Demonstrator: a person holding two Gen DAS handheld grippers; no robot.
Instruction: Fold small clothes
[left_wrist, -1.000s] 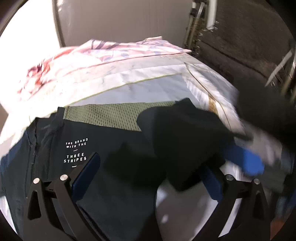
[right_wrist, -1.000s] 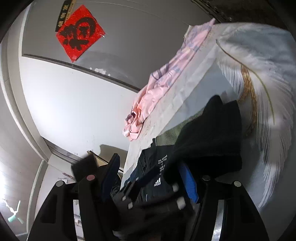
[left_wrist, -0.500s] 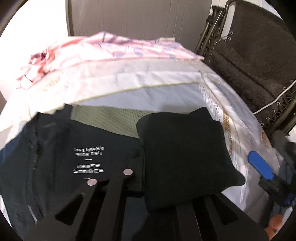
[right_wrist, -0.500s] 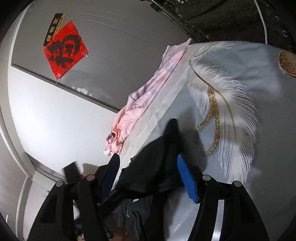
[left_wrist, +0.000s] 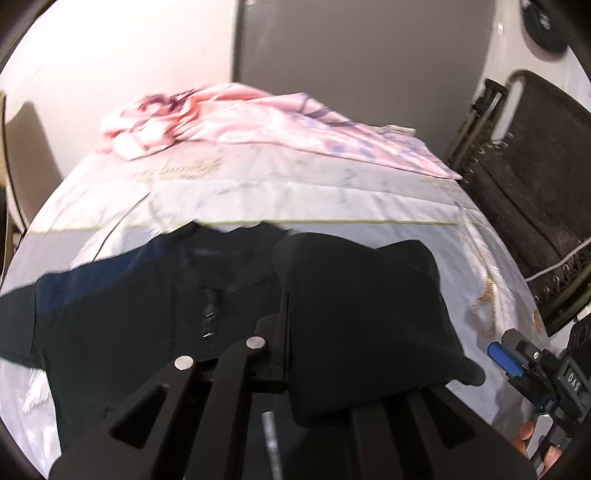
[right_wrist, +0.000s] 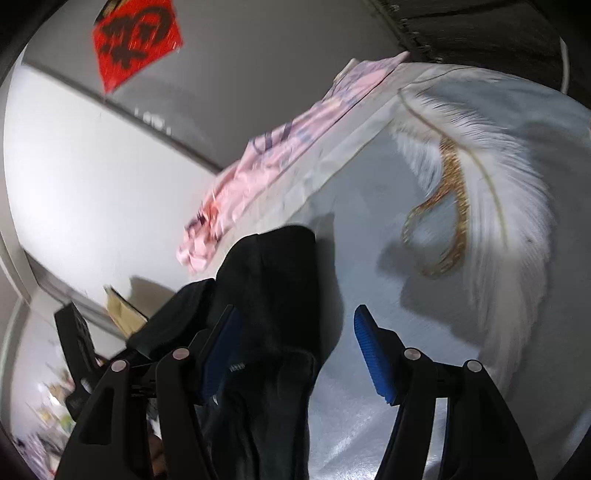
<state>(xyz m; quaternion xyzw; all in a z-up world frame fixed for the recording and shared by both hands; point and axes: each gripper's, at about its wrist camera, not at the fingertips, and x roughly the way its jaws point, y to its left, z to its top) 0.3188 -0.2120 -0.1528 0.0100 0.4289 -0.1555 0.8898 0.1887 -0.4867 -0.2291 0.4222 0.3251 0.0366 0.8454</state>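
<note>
- The left gripper (left_wrist: 286, 332) is pinched tight on a black cloth piece (left_wrist: 362, 317). Its two fingers are pressed together, and the cloth hangs over them and lifts up off the bed (left_wrist: 295, 188).
- The cloth looks like part of the dark shirt (left_wrist: 147, 306). I cannot tell for sure if it is a sleeve or a side flap.
- The dark shirt lies on the near part of the bed, close to the near edge. Its collar points to the far edge.
- The right gripper (right_wrist: 295, 343) has its blue fingers (right_wrist: 373, 354) wide apart. It holds nothing. One finger sits on each side of the dark cloth's edge (right_wrist: 273, 280), but they do not press it.
- In the left wrist view, the right gripper (left_wrist: 517, 358) waits by the right edge of the bed, apart from the shirt.
- A pink sheet (left_wrist: 258, 118) is bunched up along the far edge. A brown folding chair (left_wrist: 535, 155) stands past the right edge.
- I think this is a fold step: one side of the shirt is being carried over the middle.
- Next, the left gripper should lay the cloth flat on the shirt and then let go. The right one could hold the shirt down so it does not slide.
- The fold should be straight, with no lumps.
</note>
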